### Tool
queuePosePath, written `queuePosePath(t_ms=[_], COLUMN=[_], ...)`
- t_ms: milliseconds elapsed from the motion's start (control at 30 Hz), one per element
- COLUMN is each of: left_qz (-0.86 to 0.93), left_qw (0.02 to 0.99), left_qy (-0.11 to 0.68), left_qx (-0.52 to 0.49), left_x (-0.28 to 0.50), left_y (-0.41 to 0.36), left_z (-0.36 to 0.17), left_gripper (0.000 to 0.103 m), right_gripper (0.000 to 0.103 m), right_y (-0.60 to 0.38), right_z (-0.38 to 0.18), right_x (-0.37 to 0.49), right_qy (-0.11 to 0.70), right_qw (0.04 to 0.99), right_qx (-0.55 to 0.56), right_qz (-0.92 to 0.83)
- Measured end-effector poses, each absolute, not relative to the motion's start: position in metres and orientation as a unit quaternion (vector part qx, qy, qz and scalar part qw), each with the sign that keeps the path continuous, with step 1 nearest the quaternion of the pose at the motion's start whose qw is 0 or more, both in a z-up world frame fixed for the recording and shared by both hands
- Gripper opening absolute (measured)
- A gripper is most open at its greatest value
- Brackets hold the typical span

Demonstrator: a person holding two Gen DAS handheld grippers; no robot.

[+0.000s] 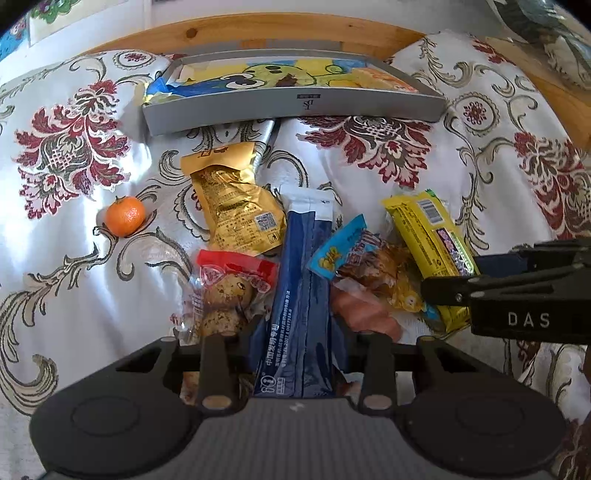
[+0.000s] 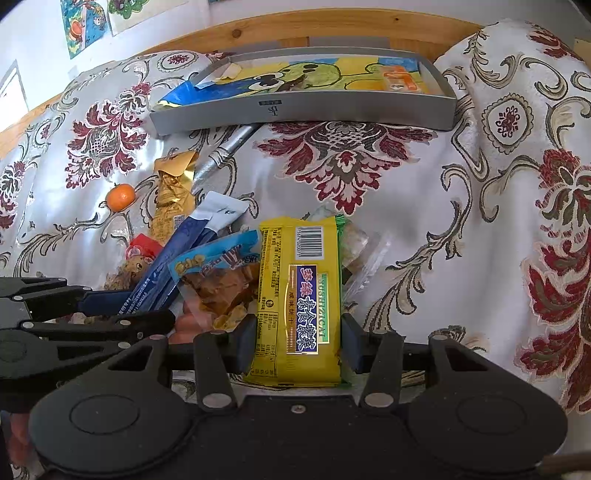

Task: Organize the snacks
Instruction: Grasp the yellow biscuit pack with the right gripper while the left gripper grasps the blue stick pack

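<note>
A pile of snacks lies on a floral cloth (image 1: 369,155). My left gripper (image 1: 301,339) is shut on a long dark blue sachet (image 1: 303,280), which points away toward a grey tray (image 1: 295,107). My right gripper (image 2: 299,343) is shut on a yellow packet (image 2: 299,295) with a barcode, one finger on each long edge. In the left wrist view the right gripper (image 1: 465,273) enters from the right at the yellow packet (image 1: 424,236). In the right wrist view the left gripper (image 2: 140,306) holds the blue sachet (image 2: 177,258) at the left.
The tray holds a cartoon sheet and a few packets. A gold packet (image 1: 232,206), a red-topped egg packet (image 1: 229,284), a light-blue packet (image 1: 354,251) and a pink sausage (image 1: 365,314) lie in the pile. A tangerine (image 1: 125,216) sits left. A wooden rail (image 1: 258,29) runs behind.
</note>
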State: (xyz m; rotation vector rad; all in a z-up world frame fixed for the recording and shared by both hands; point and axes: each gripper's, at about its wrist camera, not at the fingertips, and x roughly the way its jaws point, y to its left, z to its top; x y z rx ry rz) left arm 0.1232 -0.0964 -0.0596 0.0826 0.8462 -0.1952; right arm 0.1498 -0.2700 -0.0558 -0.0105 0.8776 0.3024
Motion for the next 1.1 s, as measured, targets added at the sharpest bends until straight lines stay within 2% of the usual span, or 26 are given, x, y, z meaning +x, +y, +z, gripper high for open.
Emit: queuePosePath(t_ms=[100, 267, 500, 567, 733, 1100], left_qz=[-0.097, -0.097, -0.099, -0.103, -0.105, -0.115], left_qw=[0.905, 0.905, 0.905, 0.904, 0.904, 0.906], left_qy=[0.413, 0.412, 0.412, 0.415, 0.414, 0.406], left_qx=[0.046, 0.038, 0.026, 0.022, 0.014, 0.009], left_x=[0.124, 0.124, 0.123, 0.121, 0.115, 0.1], left_y=[-0.098, -0.095, -0.092, -0.093, -0.092, -0.085], left_z=[-0.059, -0.06, -0.057, -0.057, -0.055, -0.045], left_gripper=[0.045, 0.044, 0.034, 0.032, 0.027, 0.024], right_gripper=[0.051, 0.052, 0.054, 0.05, 0.048, 0.047], right_y=[-0.269, -0.268, -0.262, -0.261, -0.257, -0.236], right_z=[-0.058, -0.059, -0.06, -0.06, -0.06, -0.059], right_x=[0.15, 0.149, 0.146, 0.145, 0.141, 0.121], right_qy=[0.428, 0.427, 0.425, 0.423, 0.415, 0.365], right_qw=[0.892, 0.893, 0.893, 0.894, 0.897, 0.905], right_qx=[-0.008, -0.015, -0.035, -0.043, -0.061, -0.172], right_qz=[0.145, 0.144, 0.145, 0.143, 0.138, 0.134])
